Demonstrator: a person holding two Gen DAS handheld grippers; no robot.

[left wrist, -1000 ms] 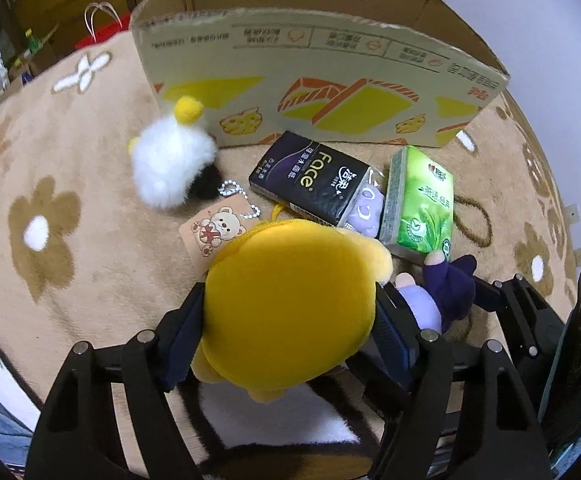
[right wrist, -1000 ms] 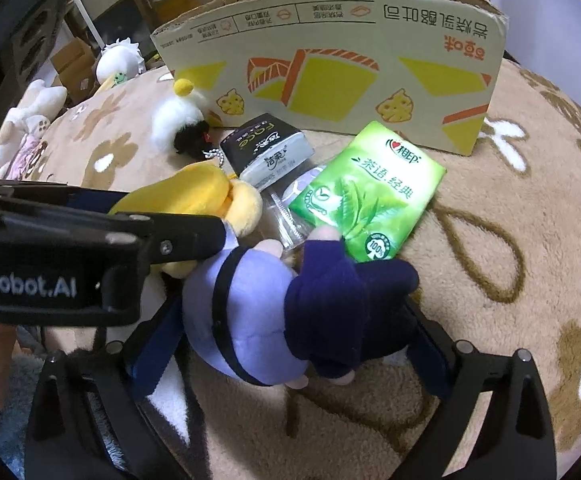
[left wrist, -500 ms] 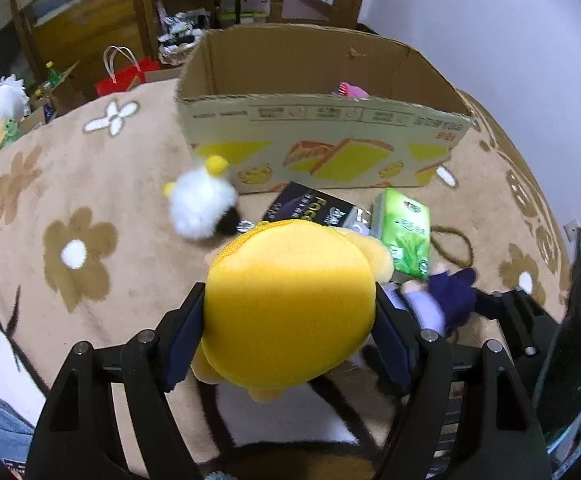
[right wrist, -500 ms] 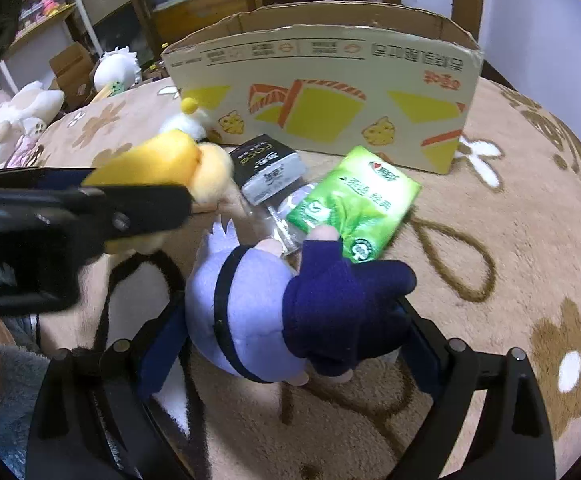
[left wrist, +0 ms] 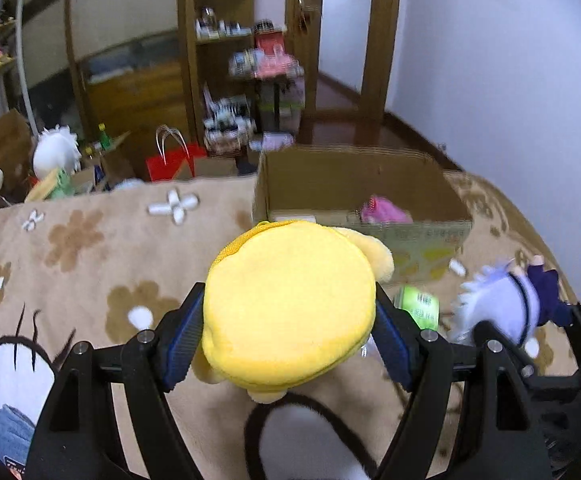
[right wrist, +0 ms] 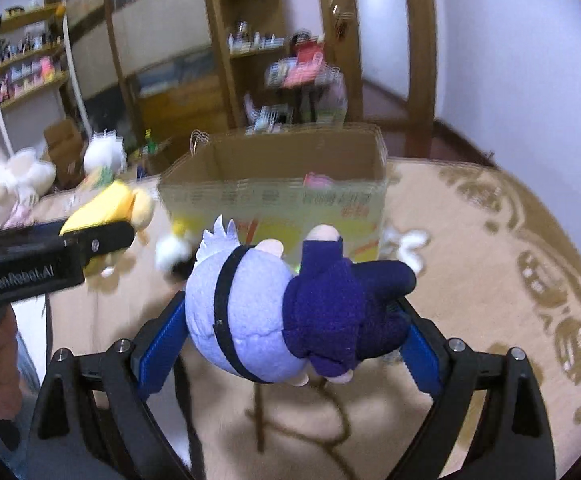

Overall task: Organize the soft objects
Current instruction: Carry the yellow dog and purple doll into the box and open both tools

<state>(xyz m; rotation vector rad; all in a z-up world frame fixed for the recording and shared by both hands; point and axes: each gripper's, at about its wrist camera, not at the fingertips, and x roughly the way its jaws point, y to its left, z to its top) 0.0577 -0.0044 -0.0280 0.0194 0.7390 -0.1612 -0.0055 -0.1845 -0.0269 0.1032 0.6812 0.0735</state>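
Carrying step: the left tongs [left wrist: 288,336] clamp a yellow plush [left wrist: 288,304] and the right tongs [right wrist: 290,328] clamp a purple doll [right wrist: 274,312], both held above the blanket [left wrist: 90,248]. Next, probably, each goes over the open box [left wrist: 330,180] ahead and is dropped in.
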